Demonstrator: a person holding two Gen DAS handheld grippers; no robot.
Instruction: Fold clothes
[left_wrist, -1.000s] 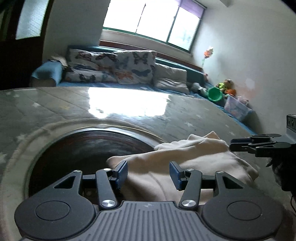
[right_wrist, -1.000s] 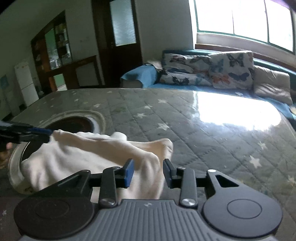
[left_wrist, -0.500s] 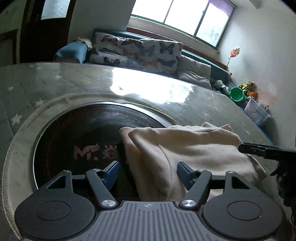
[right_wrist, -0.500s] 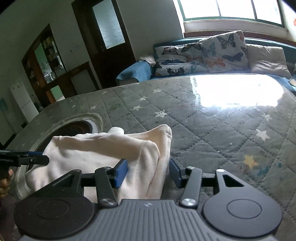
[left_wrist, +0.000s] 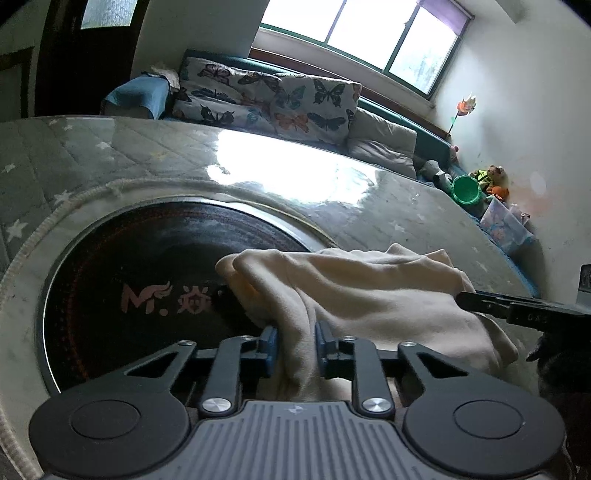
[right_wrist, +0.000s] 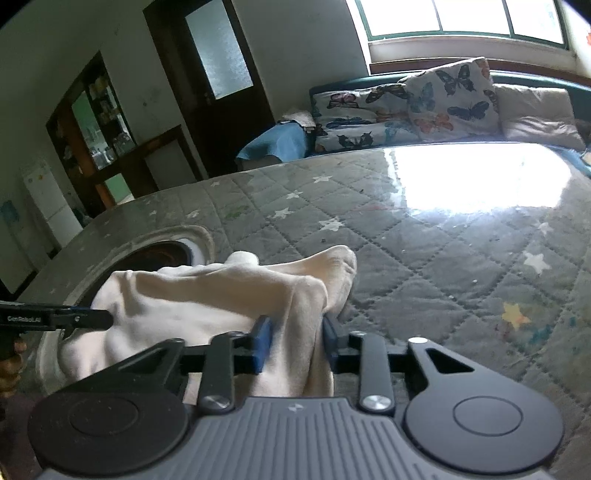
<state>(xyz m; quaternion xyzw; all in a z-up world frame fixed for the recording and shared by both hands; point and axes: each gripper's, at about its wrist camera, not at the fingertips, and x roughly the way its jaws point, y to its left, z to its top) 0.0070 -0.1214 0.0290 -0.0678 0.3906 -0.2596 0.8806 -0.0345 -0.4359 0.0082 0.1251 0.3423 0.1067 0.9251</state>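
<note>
**Inspector A:** Item under inspection: one cream garment (left_wrist: 369, 295), bunched, lying near the edge of the quilted star-print surface (right_wrist: 406, 240). Part of it overlaps the dark round inset (left_wrist: 147, 266) set into that surface.

**Inspector B:** Gripper status?

**Inspector A:** The left hand-held gripper (left_wrist: 295, 345) is closing its jaws, with a ridge of the cloth pinched between the blue pads. The right hand-held gripper (right_wrist: 295, 341) is doing likewise at the opposite end of the garment; cloth fills its gap as well. Each one shows in the other's camera as a dark bar reaching the fabric from the side.

**Inspector B:** Progress on folding?

**Inspector A:** Early, in my judgement. The garment is rumpled, with loose creases and no flat panel or clean edge visible. I cannot tell what kind of garment it is, nor whether any fold has been laid. What appears secured is a two-point hold.

**Inspector B:** Outstanding work?

**Inspector A:** Likely lifting and spreading it on the open quilted area beyond, then the folds themselves. One risk noted: each pinch takes a thick gather, so layers may slip unevenly.
</note>
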